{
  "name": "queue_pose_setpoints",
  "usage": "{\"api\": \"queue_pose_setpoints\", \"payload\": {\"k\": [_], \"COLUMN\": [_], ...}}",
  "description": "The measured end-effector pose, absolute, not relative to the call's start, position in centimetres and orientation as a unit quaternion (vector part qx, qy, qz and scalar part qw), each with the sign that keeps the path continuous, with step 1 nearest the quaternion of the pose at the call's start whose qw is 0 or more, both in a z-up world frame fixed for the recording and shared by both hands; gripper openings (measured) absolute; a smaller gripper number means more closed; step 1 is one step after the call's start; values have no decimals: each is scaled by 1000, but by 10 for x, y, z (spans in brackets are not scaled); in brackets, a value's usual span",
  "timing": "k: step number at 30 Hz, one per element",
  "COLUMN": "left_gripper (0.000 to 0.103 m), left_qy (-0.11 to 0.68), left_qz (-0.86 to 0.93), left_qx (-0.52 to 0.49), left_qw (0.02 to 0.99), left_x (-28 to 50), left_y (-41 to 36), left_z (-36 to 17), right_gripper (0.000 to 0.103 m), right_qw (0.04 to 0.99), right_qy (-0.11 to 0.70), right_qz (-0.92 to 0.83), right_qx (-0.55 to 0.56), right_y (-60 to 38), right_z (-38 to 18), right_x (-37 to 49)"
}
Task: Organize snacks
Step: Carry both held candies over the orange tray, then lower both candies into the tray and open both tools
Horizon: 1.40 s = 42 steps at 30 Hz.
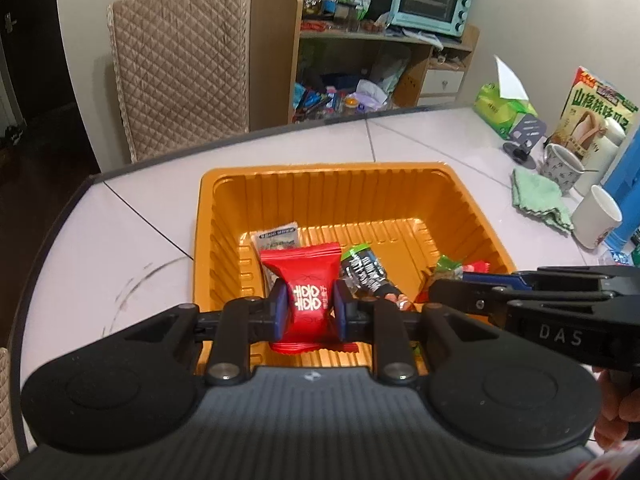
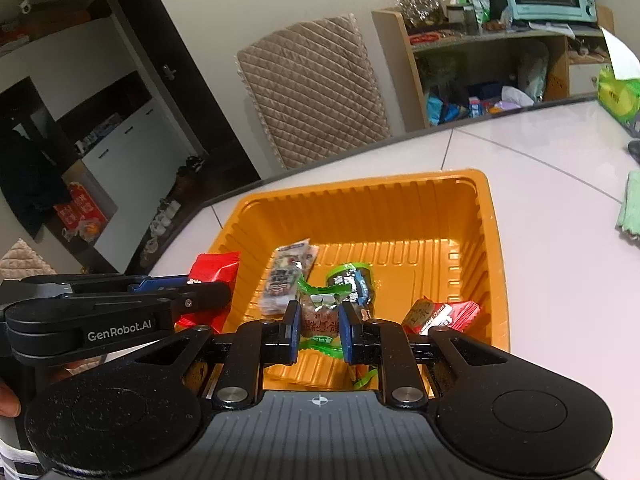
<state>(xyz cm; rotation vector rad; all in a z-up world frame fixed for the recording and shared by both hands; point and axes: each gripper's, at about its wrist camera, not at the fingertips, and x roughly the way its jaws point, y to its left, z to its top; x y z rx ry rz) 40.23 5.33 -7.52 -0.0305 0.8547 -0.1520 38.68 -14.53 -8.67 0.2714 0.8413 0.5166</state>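
Both hand-held grippers carry a snack over the orange tray (image 1: 208, 216) on the desk (image 1: 132, 236).

The left hand-held gripper (image 1: 310, 312) clamps a red candy packet (image 1: 308, 280) across its middle, long axis running away from the camera, crimped ends fore and aft. The right hand-held gripper (image 2: 319, 330) pinches a green-ended snack (image 2: 320, 320), likewise lengthwise, above the tray's near edge. Other wrapped snacks (image 2: 284, 276) lie inside.

Both grippers, left (image 1: 308, 306) and right (image 2: 319, 326): black bodies, blue pads (image 1: 280, 308), silver pivot screws; "DAS" and "GenRobot.AI" markings behind fingers.
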Motion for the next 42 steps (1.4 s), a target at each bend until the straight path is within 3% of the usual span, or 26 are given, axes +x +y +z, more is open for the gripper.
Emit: {"api": "queue_pose_setpoints", "payload": {"k": [14, 36, 39, 42], "left_gripper": [22, 22, 22, 23], "left_qy": [452, 450, 449, 445], "left_qz": [-71, -78, -77, -74], "left_qx": [-18, -20, -23, -23], "left_qw": [889, 890, 890, 892], "left_x": [419, 407, 404, 399], "left_y": [59, 68, 69, 69], "left_z": [-102, -93, -91, -88], "right_gripper": [20, 21, 23, 32], "right_qw": [864, 859, 855, 855], "right_qy": [423, 422, 425, 416], "right_qz": [241, 258, 257, 262], "right_qx": [130, 132, 148, 165], "right_y": [-139, -128, -129, -135], "right_z": [-106, -107, -107, -104], "right_x": [397, 403, 405, 404]}}
